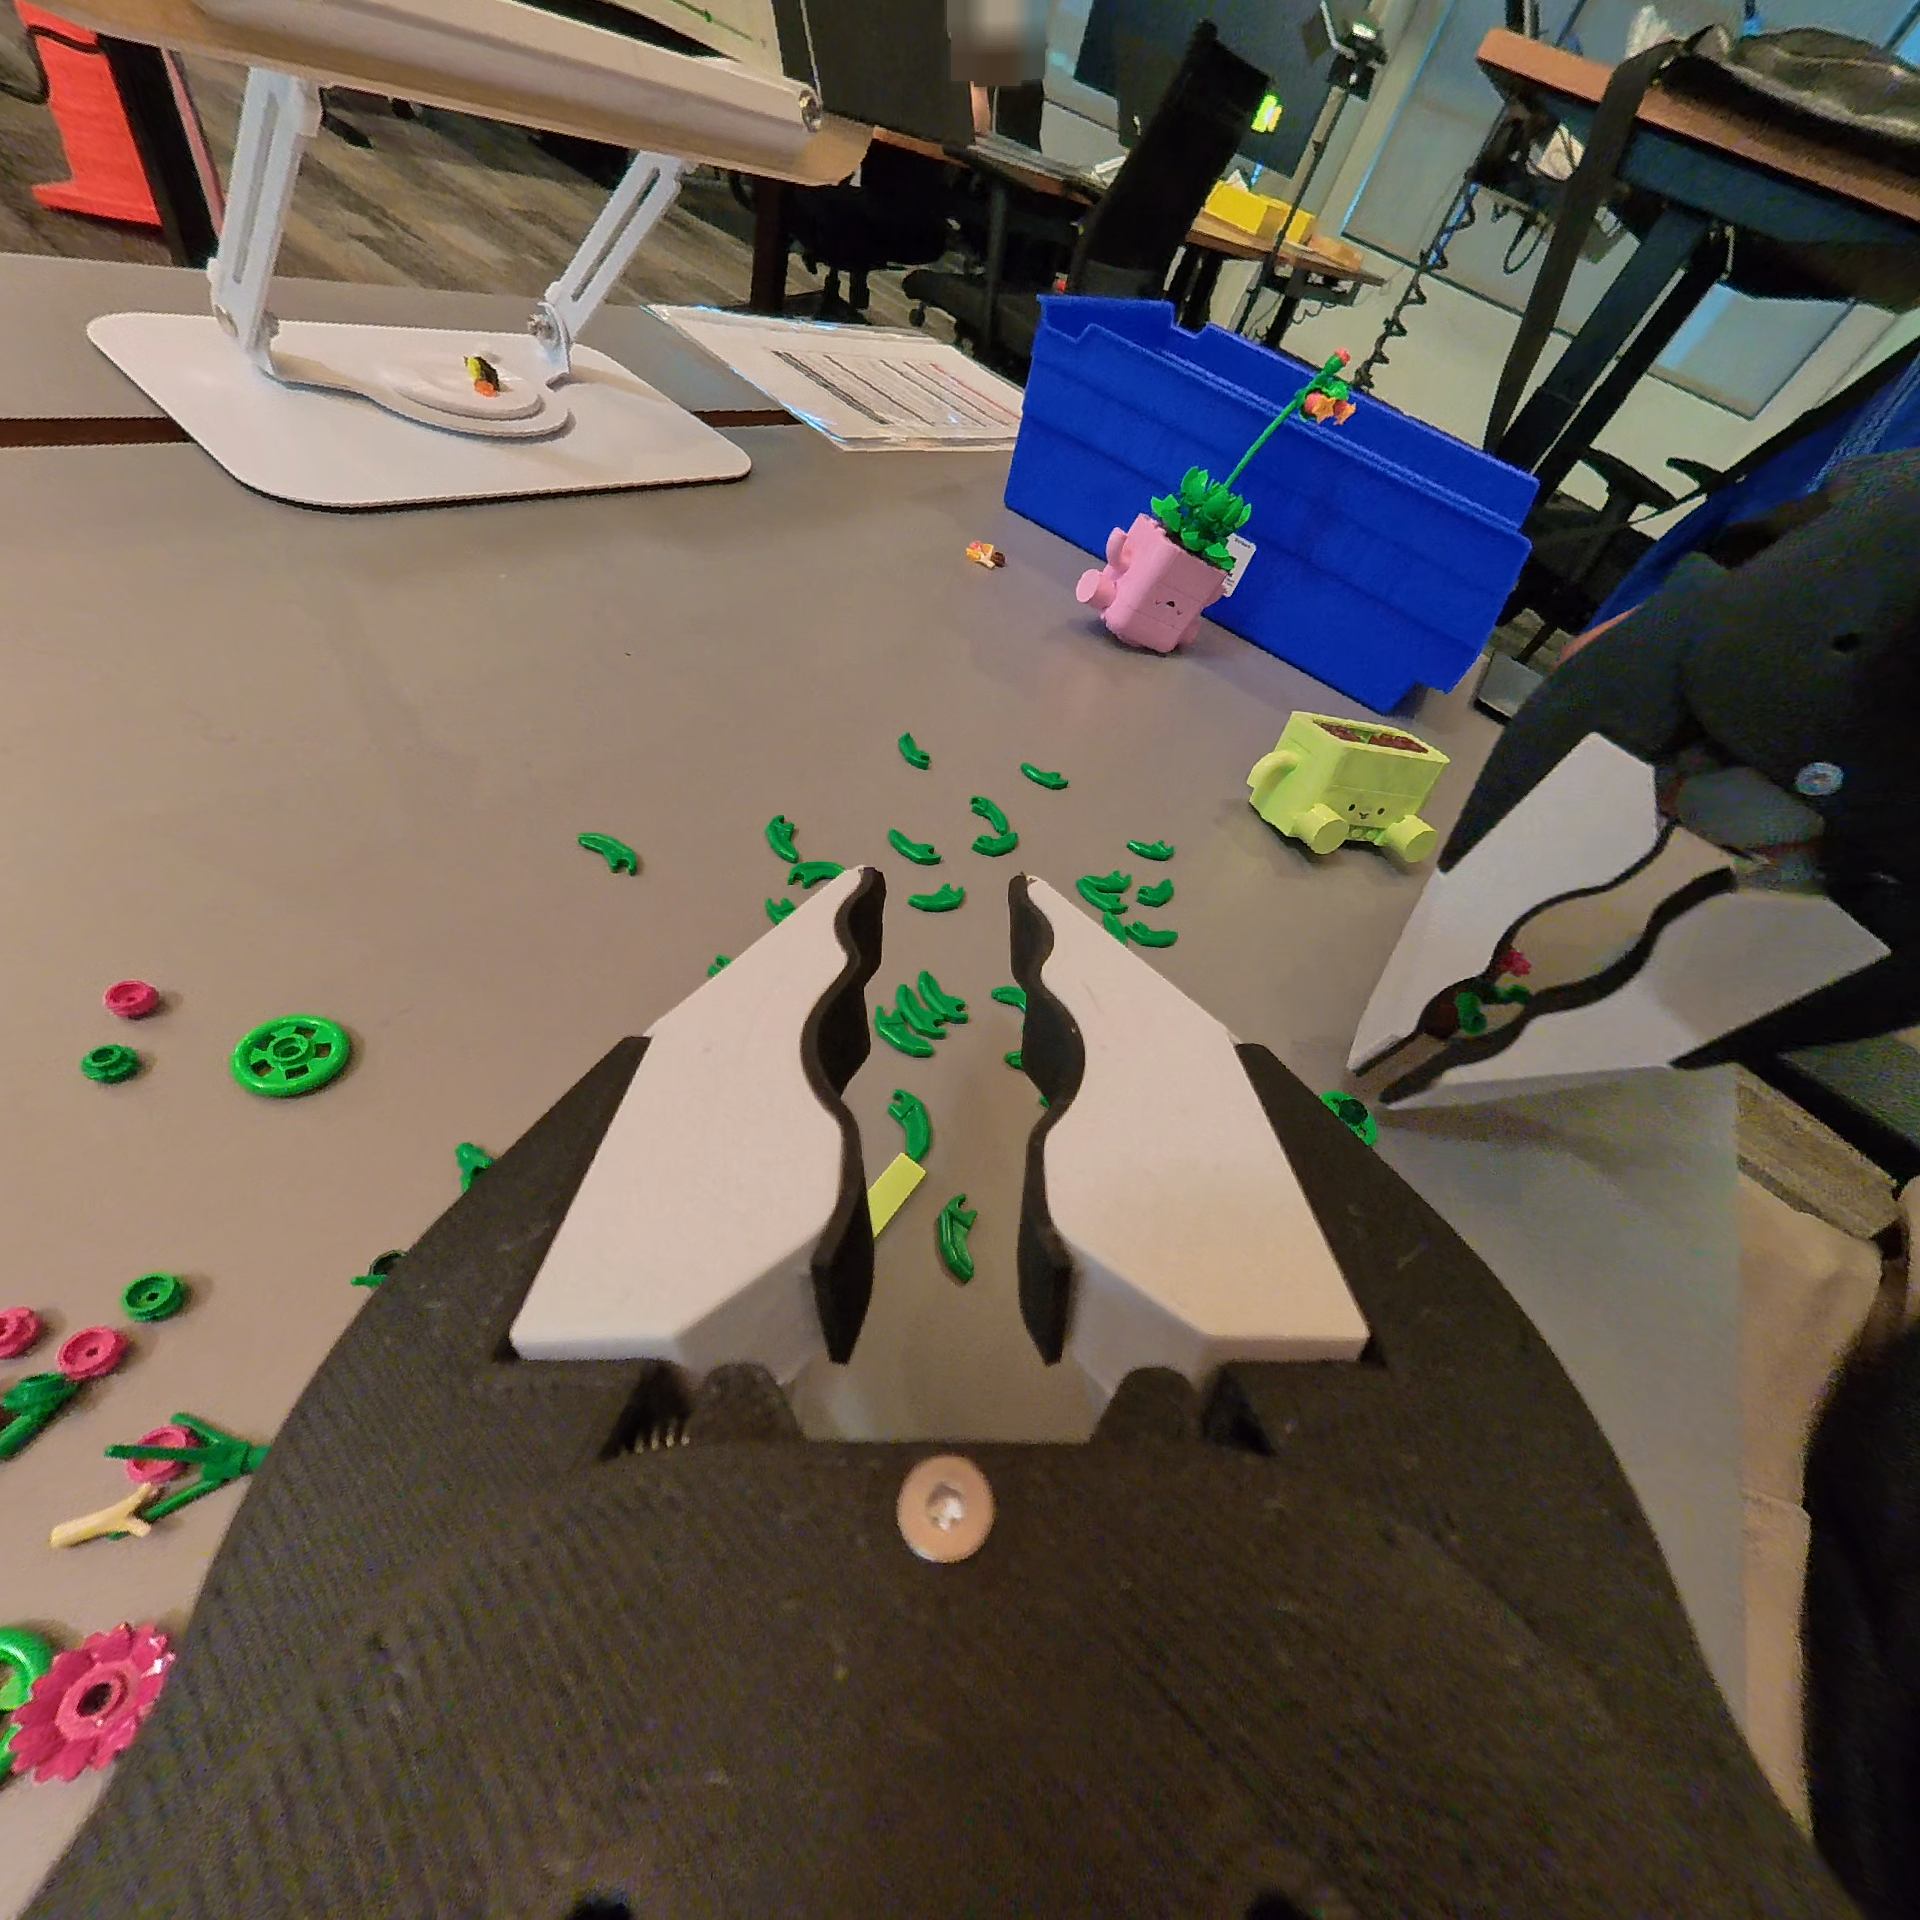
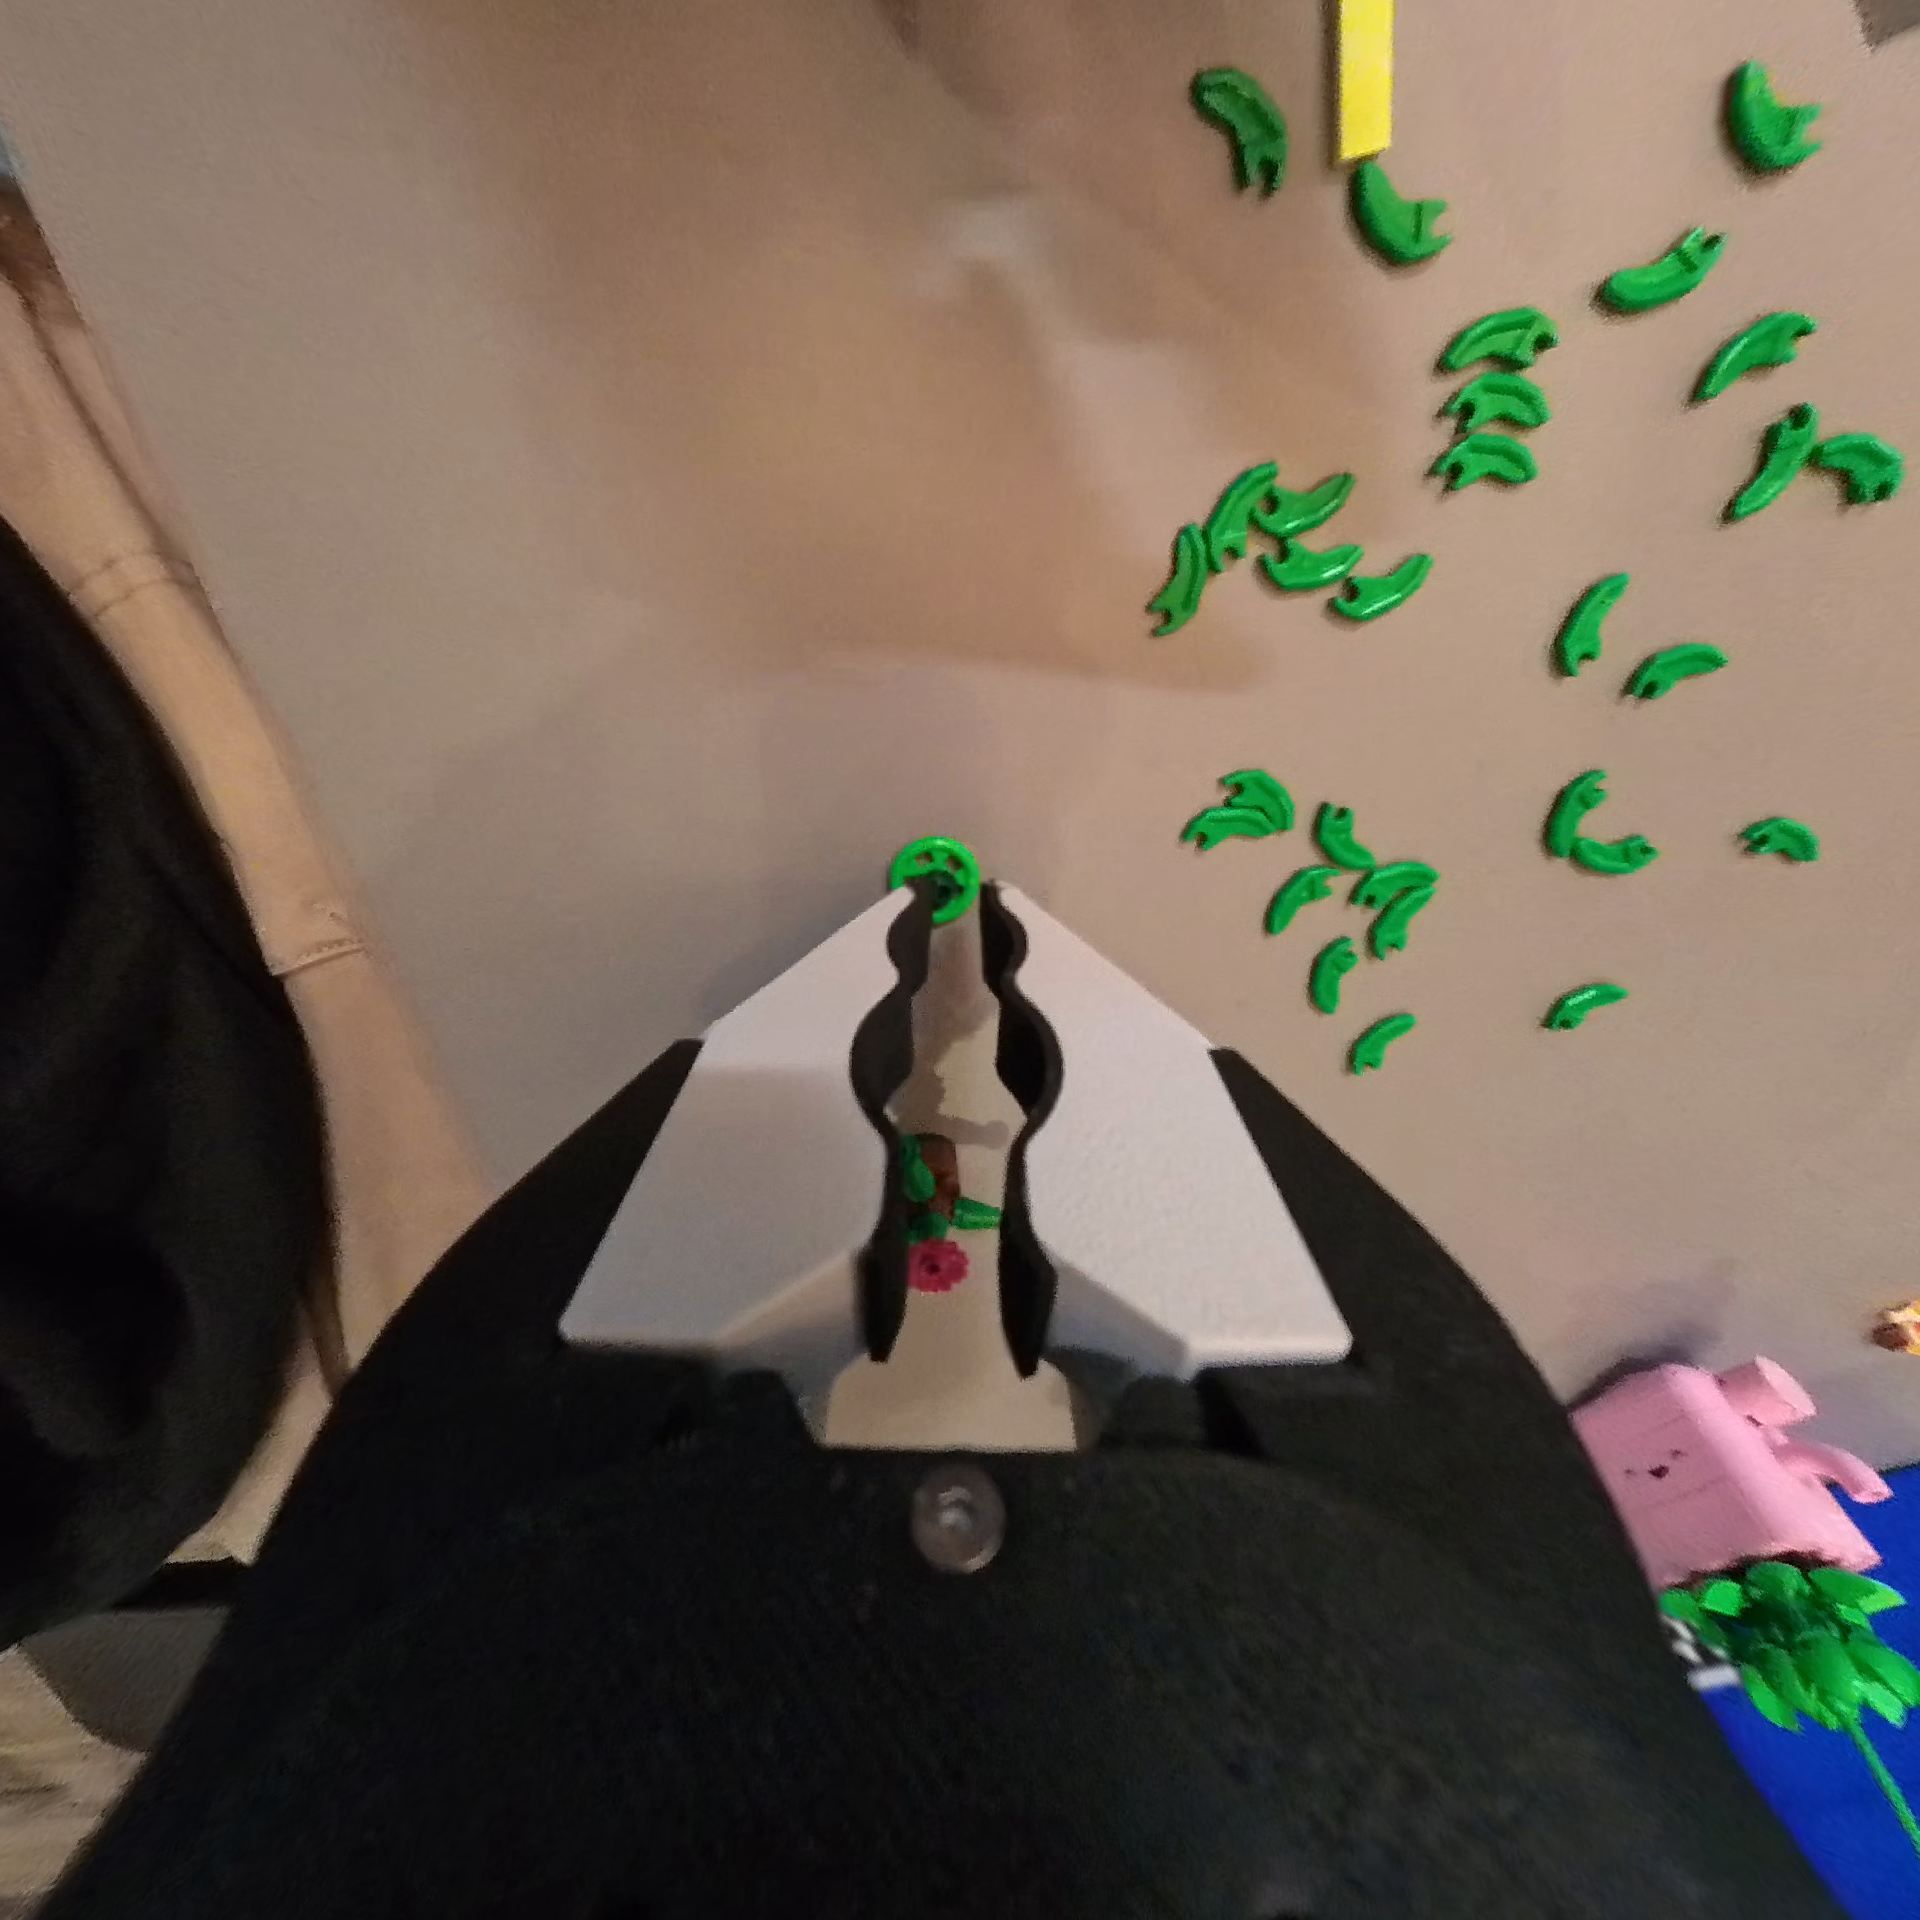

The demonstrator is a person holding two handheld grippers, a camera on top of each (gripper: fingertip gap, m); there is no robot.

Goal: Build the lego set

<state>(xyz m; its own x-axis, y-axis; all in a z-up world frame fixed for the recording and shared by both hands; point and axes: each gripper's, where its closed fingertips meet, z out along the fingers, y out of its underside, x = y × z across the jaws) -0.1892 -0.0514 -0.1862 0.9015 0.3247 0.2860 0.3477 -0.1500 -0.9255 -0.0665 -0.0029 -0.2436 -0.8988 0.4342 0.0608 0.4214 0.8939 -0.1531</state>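
My left gripper (image 1: 945, 883) is open and empty, held low over several scattered green leaf pieces (image 1: 920, 1013) on the grey table (image 1: 416, 727). A lime tile (image 1: 896, 1195) lies between its fingers. My right gripper (image 2: 956, 894) is shut on a small flower stem (image 2: 935, 1216) with a brown core, green leaves and a pink blossom, held halfway down the jaws. It also shows at the right of the left wrist view (image 1: 1371, 1081) with the stem (image 1: 1481, 997). A small green wheel piece (image 2: 935, 878) lies on the table at the right gripper's tips.
A pink pot with a green plant (image 1: 1158, 582) lies in front of a blue bin (image 1: 1299, 520). A lime pot (image 1: 1345, 795) sits nearer. A white stand (image 1: 416, 416) and a paper sheet (image 1: 862, 379) are at the back. Pink and green flower parts (image 1: 94, 1704) lie at the left. One gripper's finger ends stand about 15 cm off the other's.
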